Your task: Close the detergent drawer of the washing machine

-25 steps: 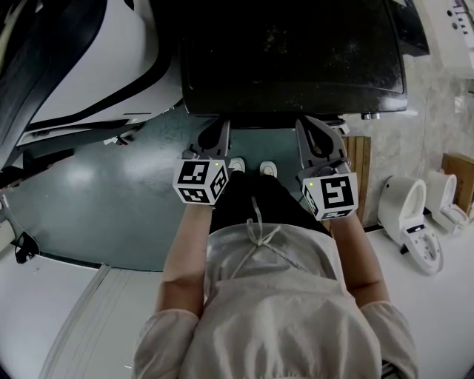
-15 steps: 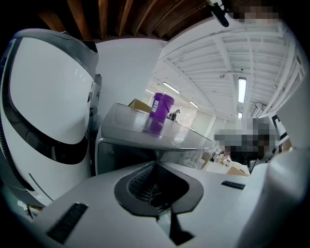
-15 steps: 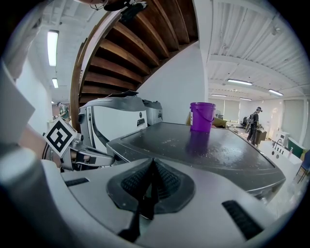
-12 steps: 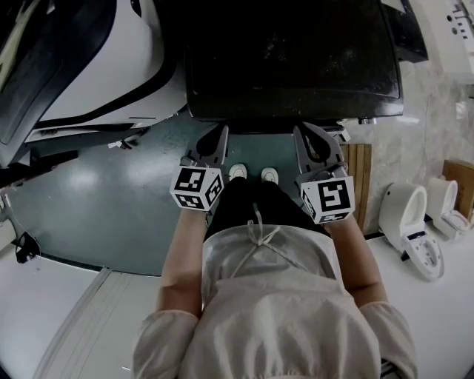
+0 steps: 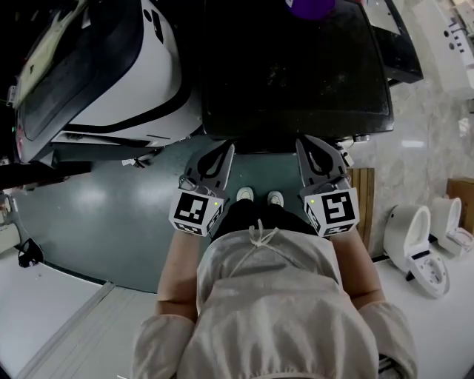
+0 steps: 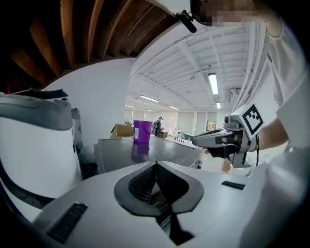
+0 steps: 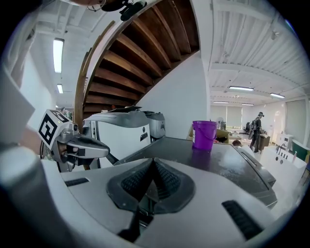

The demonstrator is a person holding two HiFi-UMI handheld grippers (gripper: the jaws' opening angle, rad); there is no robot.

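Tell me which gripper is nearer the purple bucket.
Right. The right gripper is nearly in line with the purple bucket, across the dark machine top from it; the left gripper is at the same near edge but farther off to the side.

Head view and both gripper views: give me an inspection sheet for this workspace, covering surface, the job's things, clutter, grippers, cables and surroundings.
Surface: dark flat top straight ahead, speckled.
Job's things: no detergent drawer can be made out in any view.
Clutter: purple bucket standing on the dark flat top's far end.
Grippers: left gripper and right gripper both have jaws together with nothing between them. They are held side by side, short of the dark flat top.
Cables: nothing seen.
Surroundings: white machine at the left, green floor, white toilet-like fixtures at the right.
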